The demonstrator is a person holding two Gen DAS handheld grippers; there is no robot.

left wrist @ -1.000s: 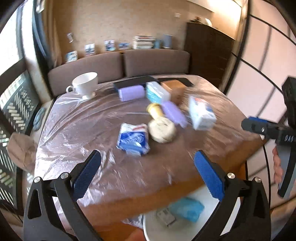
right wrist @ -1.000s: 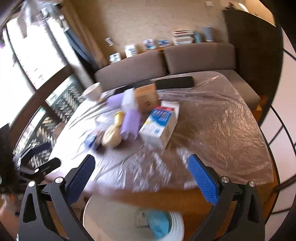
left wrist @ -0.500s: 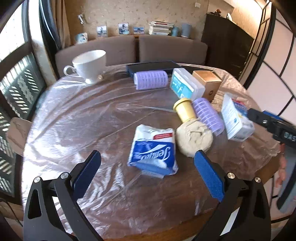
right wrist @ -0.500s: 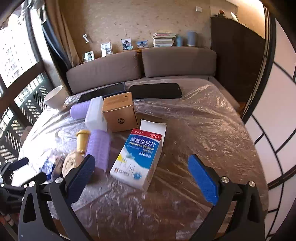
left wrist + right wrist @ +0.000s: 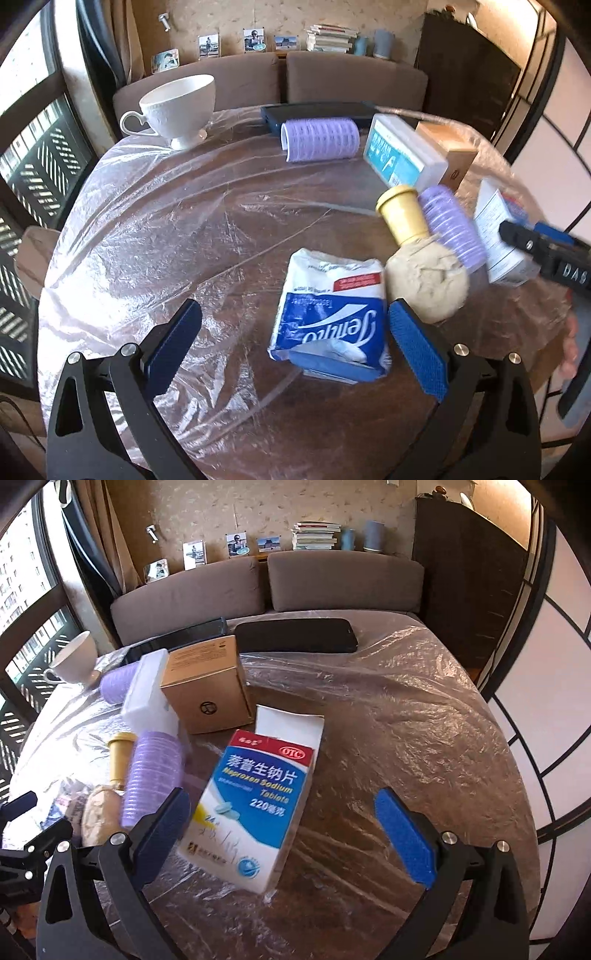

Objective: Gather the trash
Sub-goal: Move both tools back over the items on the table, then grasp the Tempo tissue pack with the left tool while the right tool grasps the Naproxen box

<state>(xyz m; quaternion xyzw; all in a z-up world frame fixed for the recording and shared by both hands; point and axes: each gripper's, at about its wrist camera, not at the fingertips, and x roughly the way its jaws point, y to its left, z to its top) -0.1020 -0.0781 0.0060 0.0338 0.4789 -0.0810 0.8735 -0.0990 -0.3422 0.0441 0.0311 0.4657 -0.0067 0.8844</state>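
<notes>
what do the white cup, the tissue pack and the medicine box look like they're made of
Cup: probably glazed ceramic or porcelain; smooth glossy white with an embossed wall and a footed base.
Tissue pack: thin glossy plastic film; it wrinkles and shines, soft inside.
Medicine box: printed cardboard with a slight sheen; sharp folded edges and an open flap at the far end.
</notes>
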